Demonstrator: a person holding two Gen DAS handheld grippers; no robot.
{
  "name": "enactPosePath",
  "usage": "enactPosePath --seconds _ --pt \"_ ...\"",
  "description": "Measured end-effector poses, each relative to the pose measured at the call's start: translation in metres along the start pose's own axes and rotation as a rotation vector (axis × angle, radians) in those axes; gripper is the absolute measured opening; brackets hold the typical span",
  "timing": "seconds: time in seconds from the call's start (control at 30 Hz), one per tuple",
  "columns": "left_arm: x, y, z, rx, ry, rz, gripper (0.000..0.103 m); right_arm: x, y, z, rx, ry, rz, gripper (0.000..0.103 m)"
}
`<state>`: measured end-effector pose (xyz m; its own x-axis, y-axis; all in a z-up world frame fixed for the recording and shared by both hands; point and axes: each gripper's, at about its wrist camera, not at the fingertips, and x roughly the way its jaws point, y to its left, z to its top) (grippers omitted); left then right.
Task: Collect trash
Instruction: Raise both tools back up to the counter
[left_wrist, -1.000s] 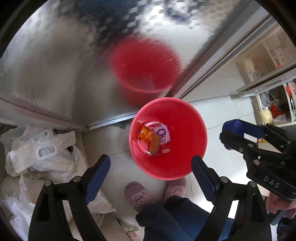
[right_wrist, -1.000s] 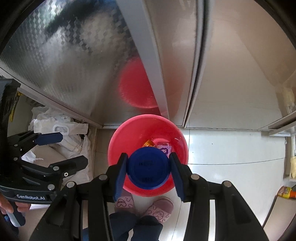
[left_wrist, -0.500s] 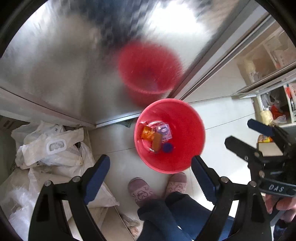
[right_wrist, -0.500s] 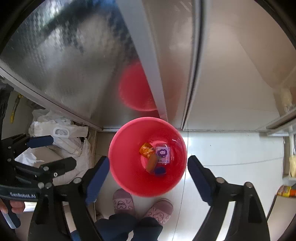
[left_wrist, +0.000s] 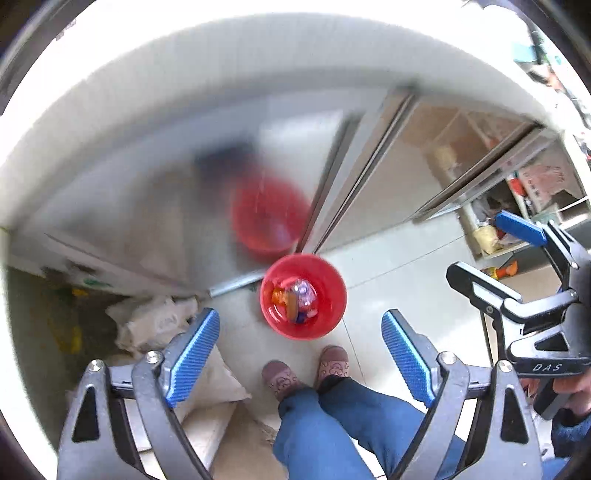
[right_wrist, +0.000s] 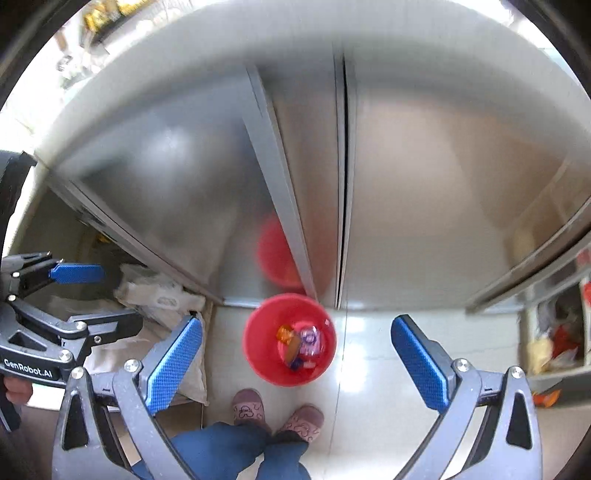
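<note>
Red bin (right_wrist: 290, 339) sits on the floor, framed between both open jaw pairs. Right gripper (right_wrist: 295, 363) has just been opening, nothing between its pads; the blue cap (right_wrist: 294, 364) now lies among the binned trash. Left gripper (left_wrist: 300, 360) is released, empty.

Red bin (left_wrist: 325, 317) with trash (left_wrist: 295, 301), seen from above.
Upright on the pale floor against the metal doors; orange, purple and blue scraps lie at its bottom.
</note>
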<state>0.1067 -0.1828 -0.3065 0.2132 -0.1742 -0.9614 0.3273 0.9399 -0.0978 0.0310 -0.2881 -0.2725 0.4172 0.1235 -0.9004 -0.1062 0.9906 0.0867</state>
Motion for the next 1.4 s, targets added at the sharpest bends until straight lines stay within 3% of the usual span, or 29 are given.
enactPosePath --seconds 0.17,0.33,0.6,0.7,1.0,1.2,1.4 --pt "-0.069 -0.009 0.018 0.035 -0.052 0.004 0.088 -0.070 0.012 0.027 -0.056 -0.070 -0.039 0.103" --pt "-0.108 -0.008 0.024 0.085 -0.065 0.012 0.088 -0.114 0.021 0.052 -0.078 -0.130 0.011 0.102" --pt "-0.125 0.023 0.043 0.059 -0.061 0.011 0.088 -0.125 0.038 0.095 -0.125 -0.156 0.077 0.102" --pt "-0.131 0.048 0.058 0.035 -0.080 0.031 0.088 -0.119 0.054 0.110 -0.176 -0.172 0.051 0.102" --pt "-0.151 0.148 0.109 -0.091 -0.125 0.054 0.088 -0.087 0.116 0.200 -0.293 -0.147 0.100 0.102" --pt "-0.148 0.204 0.126 -0.167 -0.117 0.074 0.088 -0.056 0.154 0.255 -0.398 -0.138 0.133 0.102" --pt "-0.137 0.246 0.132 -0.237 -0.090 0.075 0.088 -0.025 0.186 0.282 -0.542 -0.084 0.153 0.102"
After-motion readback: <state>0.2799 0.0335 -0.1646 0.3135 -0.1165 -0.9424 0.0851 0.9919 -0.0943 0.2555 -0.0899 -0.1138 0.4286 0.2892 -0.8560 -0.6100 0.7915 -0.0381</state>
